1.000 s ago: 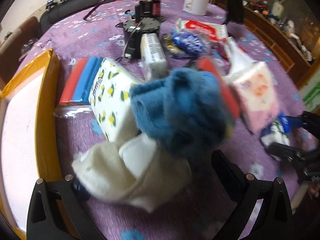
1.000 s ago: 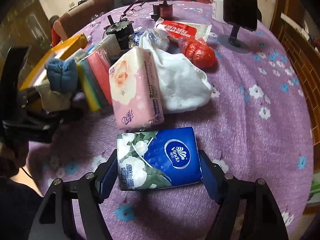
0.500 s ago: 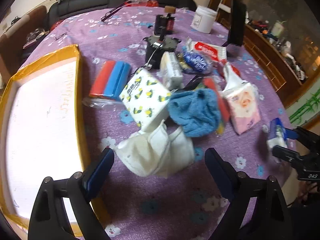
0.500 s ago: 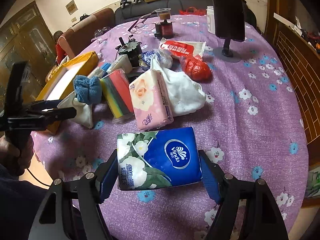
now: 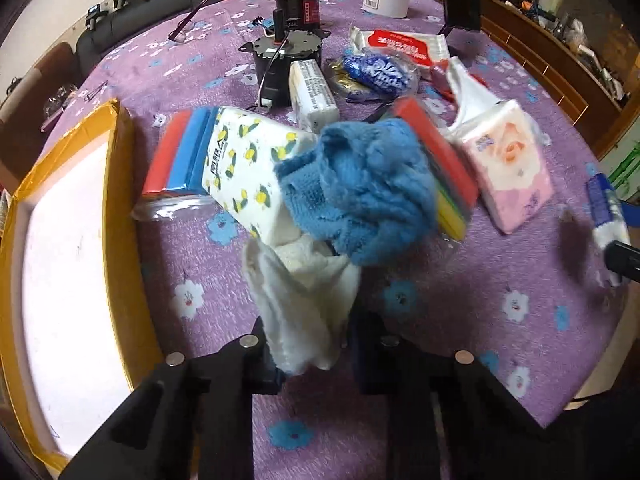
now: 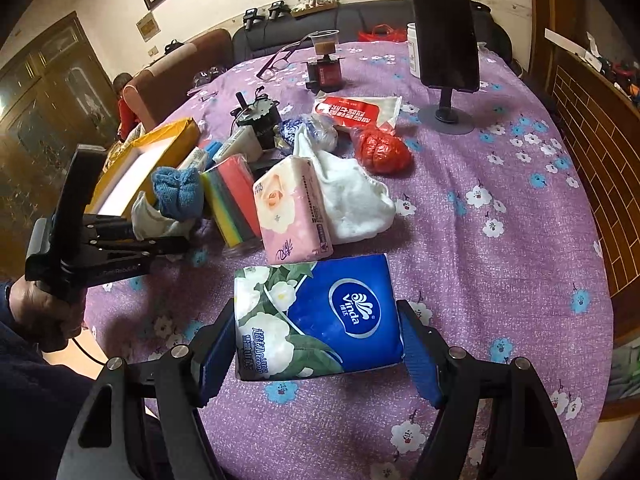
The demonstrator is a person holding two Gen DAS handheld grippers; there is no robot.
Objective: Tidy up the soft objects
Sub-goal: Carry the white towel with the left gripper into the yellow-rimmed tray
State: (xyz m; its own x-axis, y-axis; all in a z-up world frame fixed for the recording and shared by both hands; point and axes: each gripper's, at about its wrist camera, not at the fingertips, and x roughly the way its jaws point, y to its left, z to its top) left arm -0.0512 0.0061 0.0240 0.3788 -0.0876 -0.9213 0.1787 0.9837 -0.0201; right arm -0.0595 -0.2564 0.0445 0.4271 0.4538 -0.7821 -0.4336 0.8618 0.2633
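Left gripper [image 5: 316, 354]: jaws closing on a cream fleece cloth [image 5: 304, 300], soft and rumpled, pinched at its near end; long axis running away from the jaws toward a fuzzy blue towel [image 5: 360, 196] bunched against its far end. Right gripper [image 6: 316, 344]: jaws wide, clamped on a glossy blue-and-white tissue pack [image 6: 318, 318], rectangular and pillowy, long axis crosswise between the fingers, held above the purple flowered tablecloth [image 6: 500, 184]. Nearby: pink tissue pack [image 6: 292, 212], yellow-rimmed box [image 5: 120, 216].
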